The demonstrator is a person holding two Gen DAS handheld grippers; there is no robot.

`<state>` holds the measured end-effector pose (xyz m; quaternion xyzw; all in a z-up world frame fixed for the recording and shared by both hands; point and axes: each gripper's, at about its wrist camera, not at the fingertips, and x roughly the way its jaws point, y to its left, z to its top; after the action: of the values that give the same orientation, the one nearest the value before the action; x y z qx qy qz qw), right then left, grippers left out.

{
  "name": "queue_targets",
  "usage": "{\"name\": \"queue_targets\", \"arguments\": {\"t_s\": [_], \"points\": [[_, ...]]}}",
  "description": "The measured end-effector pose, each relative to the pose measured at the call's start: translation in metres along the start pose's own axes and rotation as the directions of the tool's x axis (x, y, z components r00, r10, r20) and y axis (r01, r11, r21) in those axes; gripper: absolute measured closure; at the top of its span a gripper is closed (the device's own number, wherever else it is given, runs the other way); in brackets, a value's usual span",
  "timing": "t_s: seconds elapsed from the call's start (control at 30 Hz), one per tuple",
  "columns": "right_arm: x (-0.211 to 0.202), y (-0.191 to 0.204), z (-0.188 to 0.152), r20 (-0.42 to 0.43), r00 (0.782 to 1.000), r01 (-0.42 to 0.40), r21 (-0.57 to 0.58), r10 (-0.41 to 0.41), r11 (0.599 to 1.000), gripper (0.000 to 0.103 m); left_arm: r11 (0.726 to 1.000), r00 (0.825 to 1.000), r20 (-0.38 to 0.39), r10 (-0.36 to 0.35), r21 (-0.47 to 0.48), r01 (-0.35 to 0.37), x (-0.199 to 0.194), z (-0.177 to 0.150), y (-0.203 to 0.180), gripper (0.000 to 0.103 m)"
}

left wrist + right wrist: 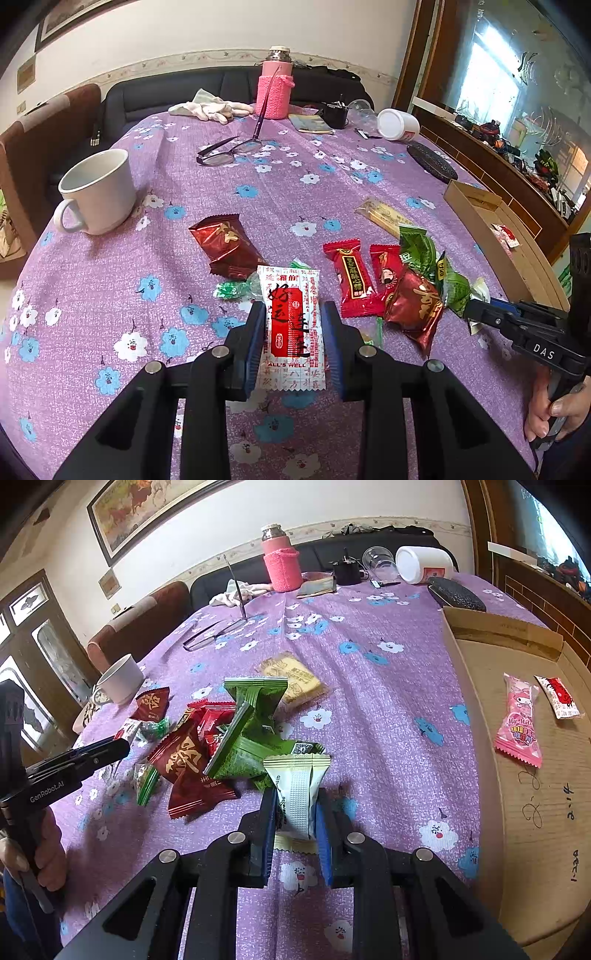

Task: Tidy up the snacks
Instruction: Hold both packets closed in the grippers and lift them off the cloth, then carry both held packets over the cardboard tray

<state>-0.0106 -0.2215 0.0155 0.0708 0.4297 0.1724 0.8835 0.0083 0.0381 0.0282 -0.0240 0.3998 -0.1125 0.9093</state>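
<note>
Pick-up step: my left gripper (293, 334) clenched the white-and-red printed sachet (291, 325), my right gripper (295, 814) the pale-green foil packet (297, 790); next, I judged, the shallow cardboard tray (469, 686) right of my jaws.

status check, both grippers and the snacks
Left gripper shut on white-red packet. Right gripper shut on white-green packet. Box holds two snacks; pile remains. Nothing blocking.

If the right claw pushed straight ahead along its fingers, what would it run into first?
Probably the crumpled green foil snack packet in the pile, directly beyond the white-and-green wrapper the right claw grips; depth is uncertain in the fisheye view.
</note>
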Motion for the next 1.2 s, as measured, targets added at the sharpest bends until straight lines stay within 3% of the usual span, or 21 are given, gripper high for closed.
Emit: {"name": "queue_targets", "arguments": {"t_s": [0.77, 1.2], "points": [[-0.001, 0.000, 0.001, 0.007, 1.000, -0.008, 0.000, 0.008, 1.000, 0.082, 1.000, 1.000, 0.005, -0.021, 0.009, 0.021, -0.003, 0.000, -0.004, 0.073], [-0.013, -0.002, 0.001, 0.068, 0.998, -0.006, 0.011, 0.006, 1.000, 0.082, 0.999, 0.999, 0.010, -0.042, 0.000, 0.042, -0.005, 0.001, -0.002, 0.073]]}}
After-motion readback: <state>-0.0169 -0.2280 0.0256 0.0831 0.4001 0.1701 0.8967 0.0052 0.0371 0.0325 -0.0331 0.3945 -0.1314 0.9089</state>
